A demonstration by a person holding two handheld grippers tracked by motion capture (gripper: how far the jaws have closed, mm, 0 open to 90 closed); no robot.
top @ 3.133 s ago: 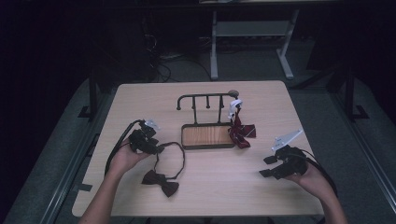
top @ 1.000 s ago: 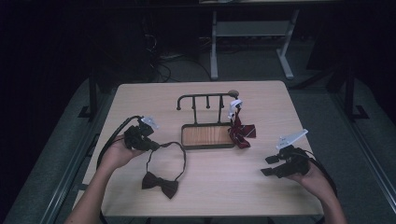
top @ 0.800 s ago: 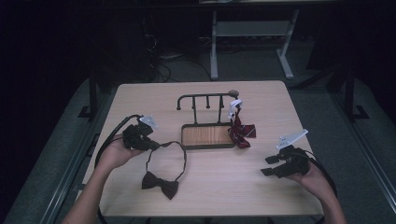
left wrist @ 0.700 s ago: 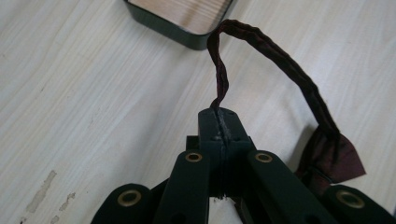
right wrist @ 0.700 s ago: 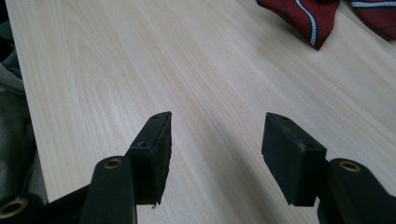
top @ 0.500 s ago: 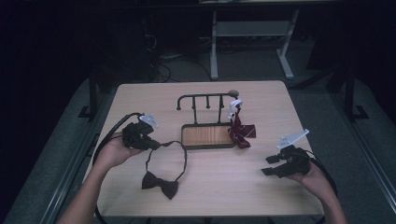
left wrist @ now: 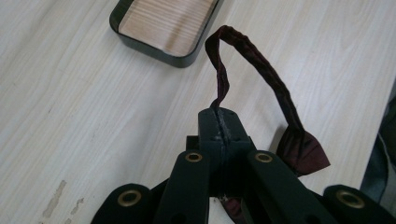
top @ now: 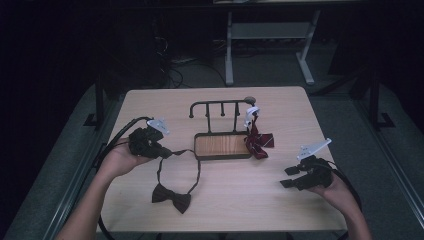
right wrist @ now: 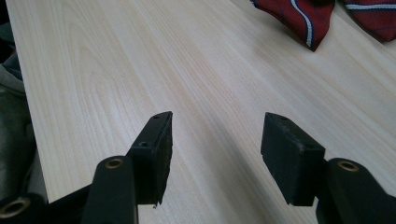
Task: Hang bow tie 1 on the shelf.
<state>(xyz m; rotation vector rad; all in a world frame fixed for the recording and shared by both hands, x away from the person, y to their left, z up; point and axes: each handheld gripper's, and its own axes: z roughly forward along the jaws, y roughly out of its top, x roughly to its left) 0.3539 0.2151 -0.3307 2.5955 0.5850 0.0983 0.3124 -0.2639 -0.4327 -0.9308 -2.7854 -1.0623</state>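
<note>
Dark maroon bow tie (top: pixel 171 197): thin strap looped, pinched in closed left gripper (left wrist: pixel 219 122); right gripper (right wrist: pixel 215 144) agape, empty.

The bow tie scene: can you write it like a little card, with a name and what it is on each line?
table: pale wood
left gripper: shut on the dark bow tie's strap
dark bow tie: bow lies on the table, strap loops up to the left gripper
rack: black, wooden base, mid-table
striped red tie: hangs at the rack's right end
right gripper: open, nothing between its jaws, low over bare table
</note>
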